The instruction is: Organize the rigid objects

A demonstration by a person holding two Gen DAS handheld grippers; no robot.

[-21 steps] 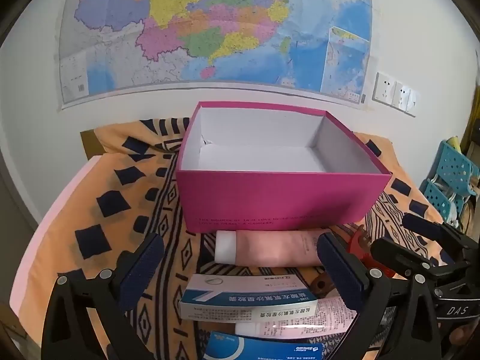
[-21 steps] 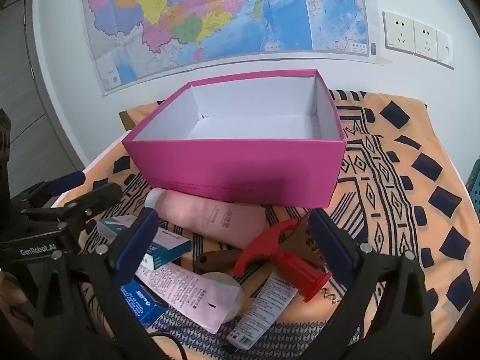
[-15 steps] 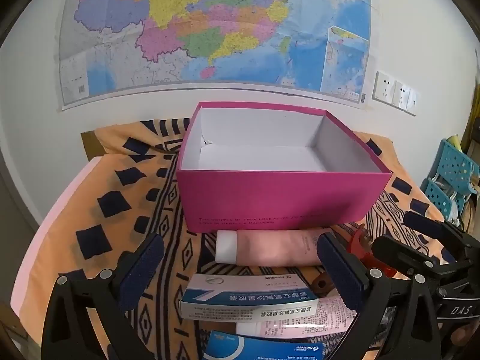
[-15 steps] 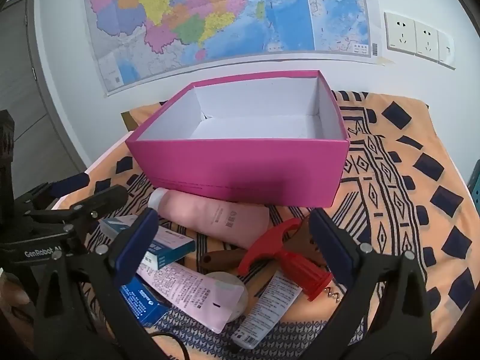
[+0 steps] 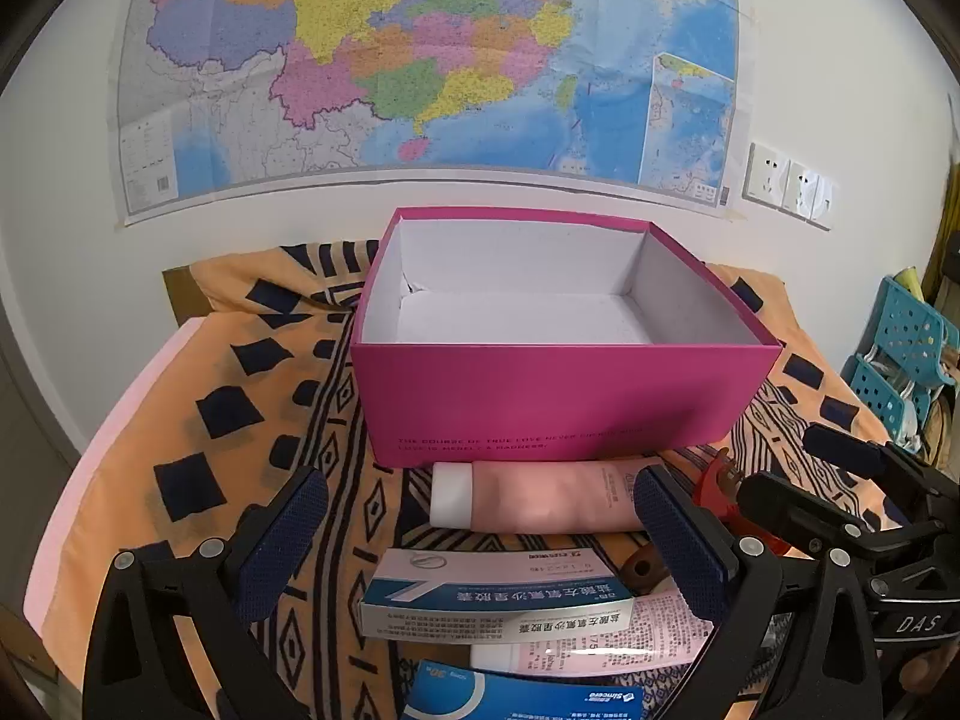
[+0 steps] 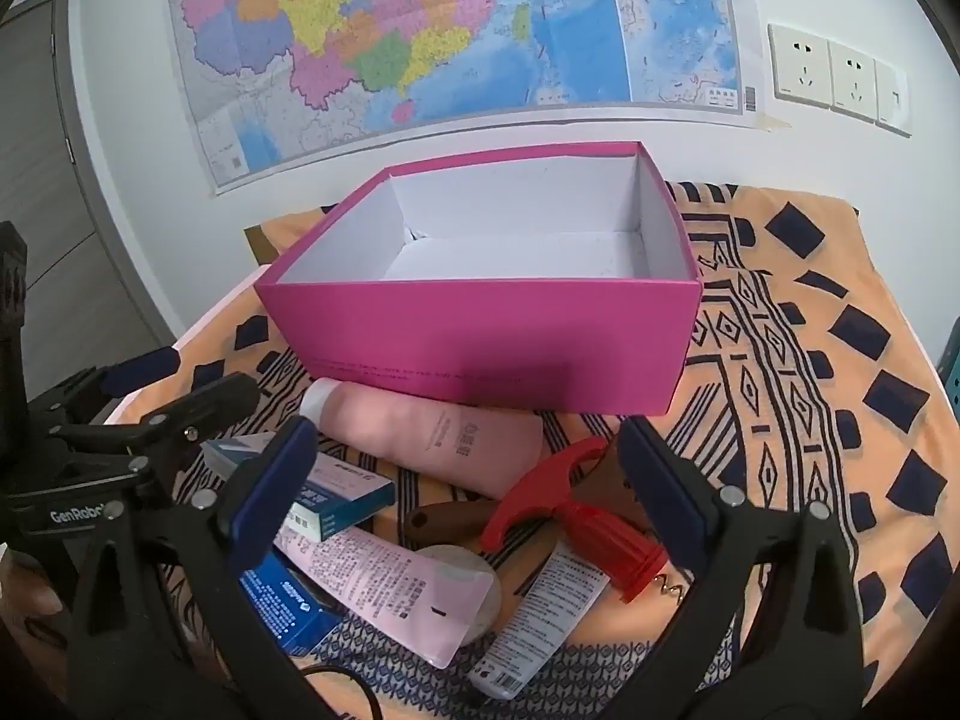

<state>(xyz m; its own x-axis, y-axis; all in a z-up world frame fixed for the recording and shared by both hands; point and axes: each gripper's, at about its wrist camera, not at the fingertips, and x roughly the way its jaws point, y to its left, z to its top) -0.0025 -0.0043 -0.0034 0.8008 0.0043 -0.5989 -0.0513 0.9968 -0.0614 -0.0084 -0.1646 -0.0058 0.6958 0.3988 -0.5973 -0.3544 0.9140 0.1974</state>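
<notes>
Both the left tongs point(image 5: 480, 546) and right tongs point(image 6: 468, 486) hover wide open and empty over clutter near the empty pink box point(image 6: 480, 342); picking a first item, perhaps the red corkscrew point(image 6: 576, 516), seems next.

Wall map point(image 5: 420, 60), white wall sockets point(image 6: 840, 78), patterned orange cloth point(image 6: 810, 390), blue perforated baskets point(image 5: 900, 354)

A matt magenta cardboard box point(image 5: 558, 402) with a white paper-lined inside sits on a soft printed cloth point(image 6: 798, 372), beside a smooth pink plastic tube point(image 5: 540, 498), a glossy red plastic corkscrew point(image 6: 576, 516) and a printed paper carton point(image 5: 498, 606).
</notes>
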